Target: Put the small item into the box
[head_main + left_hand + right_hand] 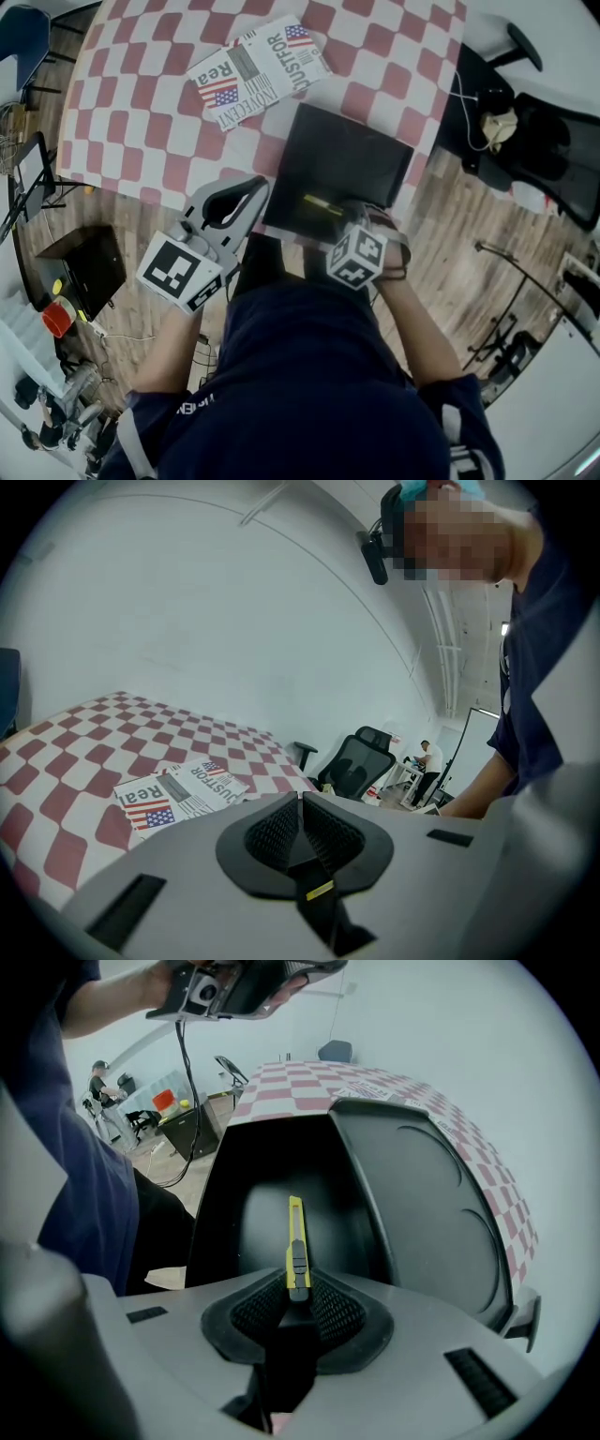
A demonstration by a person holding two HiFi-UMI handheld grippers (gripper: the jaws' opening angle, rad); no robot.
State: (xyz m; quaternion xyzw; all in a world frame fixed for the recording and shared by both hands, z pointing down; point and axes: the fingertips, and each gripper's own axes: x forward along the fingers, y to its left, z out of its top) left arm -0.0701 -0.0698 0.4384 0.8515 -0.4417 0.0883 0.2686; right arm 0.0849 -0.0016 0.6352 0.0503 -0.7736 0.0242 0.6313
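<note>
The right gripper (298, 1290) has its fingers clamped narrowly on the near end of a yellow utility knife (296, 1241), and nothing else is between them. The knife sticks straight out ahead of the jaws, over the inside of the black box (258, 1162). The pictures do not show whether its far tip touches the box floor. From the head view, the right gripper (345, 214) and the knife (323, 203) sit over the near part of the box (361, 155). The box's dark lid (427, 1190) stands open on its right side. Just beside the box's left edge, the left gripper (255, 187) is held above the table, and its fingers (281, 829) are pressed together on nothing. Beyond the box, a printed newspaper (258, 67) lies flat on the red-and-white checked cloth (141, 112) that runs under the box.
</note>
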